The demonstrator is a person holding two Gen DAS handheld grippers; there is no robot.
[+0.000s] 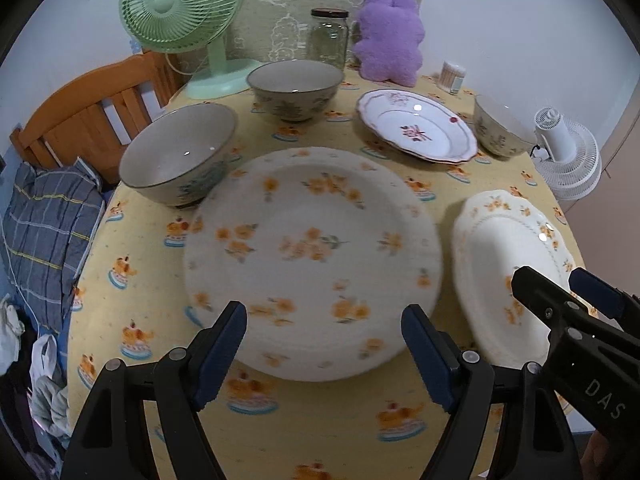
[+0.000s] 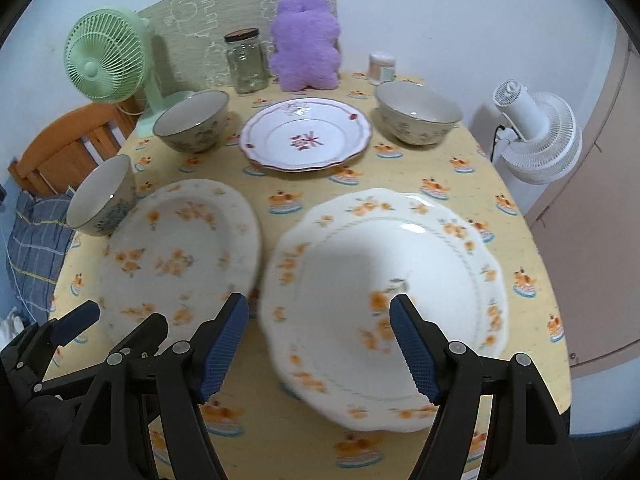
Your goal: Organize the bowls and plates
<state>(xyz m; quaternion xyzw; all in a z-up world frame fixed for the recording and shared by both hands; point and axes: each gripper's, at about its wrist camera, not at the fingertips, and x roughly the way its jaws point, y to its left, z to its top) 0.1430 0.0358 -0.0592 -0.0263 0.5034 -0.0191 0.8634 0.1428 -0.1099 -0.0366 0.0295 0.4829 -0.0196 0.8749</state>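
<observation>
Yellow cake-print cloth covers the worktop (image 1: pixel 132 280), white wall behind. Near left lies a round white plate with orange flowers (image 1: pixel 312 256); the left gripper (image 1: pixel 324 344) hovers at its near edge, jaws spread wide, holding nothing. Just right of it sits a scalloped white plate with orange flowers (image 2: pixel 384 292), under the right gripper (image 2: pixel 320 344), whose jaws also stand apart and empty. Farther back are a pink-trimmed white plate (image 2: pixel 304 136) and three grey-green ceramic bowls (image 1: pixel 296 88), one at far right and two on the left.
</observation>
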